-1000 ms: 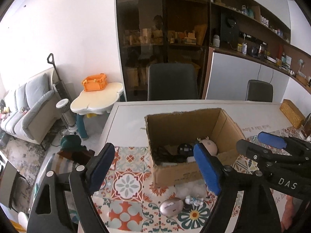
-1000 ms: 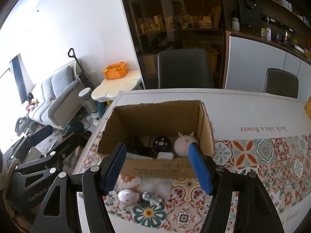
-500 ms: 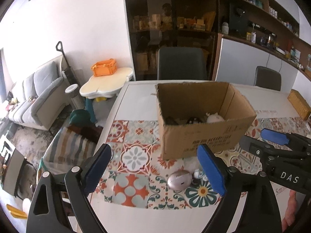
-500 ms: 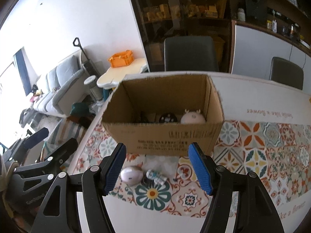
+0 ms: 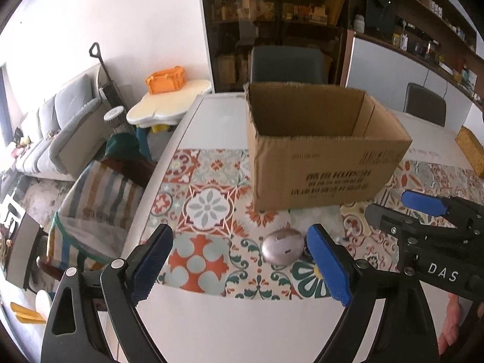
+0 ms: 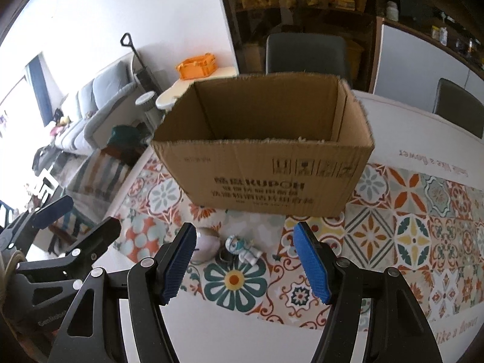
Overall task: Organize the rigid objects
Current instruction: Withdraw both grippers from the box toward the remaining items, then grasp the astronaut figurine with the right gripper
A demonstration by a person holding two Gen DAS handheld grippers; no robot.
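White walls, a grey sofa [image 5: 57, 121], dark shelving [image 5: 281, 21] behind grey chairs [image 5: 287, 63].

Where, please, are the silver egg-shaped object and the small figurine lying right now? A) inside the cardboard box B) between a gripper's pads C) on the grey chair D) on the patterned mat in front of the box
D: the silver egg-shaped object and the small figurine lie on the patterned mat, in front of the cardboard box, untouched by either gripper.

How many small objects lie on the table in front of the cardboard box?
2 clearly: a silver egg-shaped object at the left, and a small white figurine beside it to the right. A dark ring-like piece between them may be a third.
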